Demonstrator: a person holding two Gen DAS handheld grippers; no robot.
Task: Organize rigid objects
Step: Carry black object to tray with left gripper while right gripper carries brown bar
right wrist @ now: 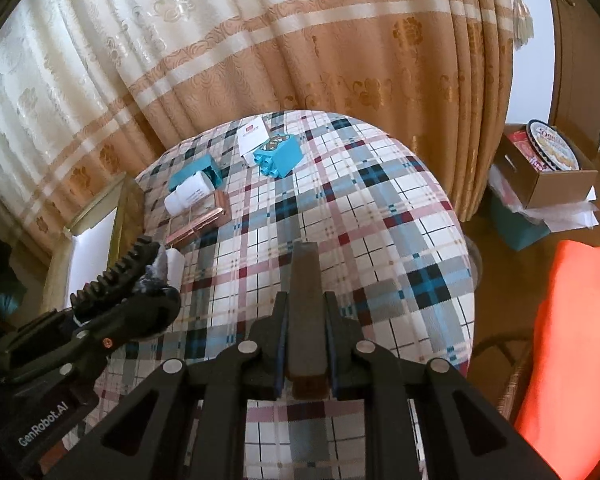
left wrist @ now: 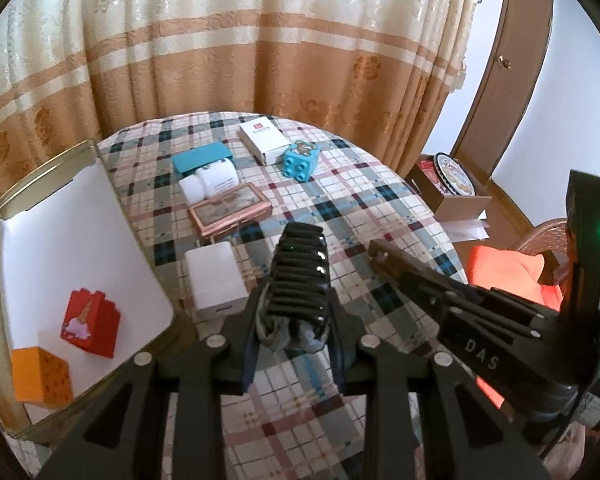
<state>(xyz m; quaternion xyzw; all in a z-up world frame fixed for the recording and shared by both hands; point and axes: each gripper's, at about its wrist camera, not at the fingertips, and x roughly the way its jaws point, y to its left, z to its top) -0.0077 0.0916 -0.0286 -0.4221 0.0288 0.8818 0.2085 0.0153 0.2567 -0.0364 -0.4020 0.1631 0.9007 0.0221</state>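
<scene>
The print on the white box (left wrist: 263,140) at the far side of the bench (left wrist: 360,208) is too small to be read, as is the label on the white bottle (left wrist: 214,182). The near end of the ribbed black object (left wrist: 300,276) is hidden between the left gripper's (left wrist: 298,344) pads. The gold-rimmed tray (left wrist: 44,172) is cut off at the left edge. In the right wrist view, the white block (right wrist: 175,264) is largely covered by the ribbed object.
</scene>
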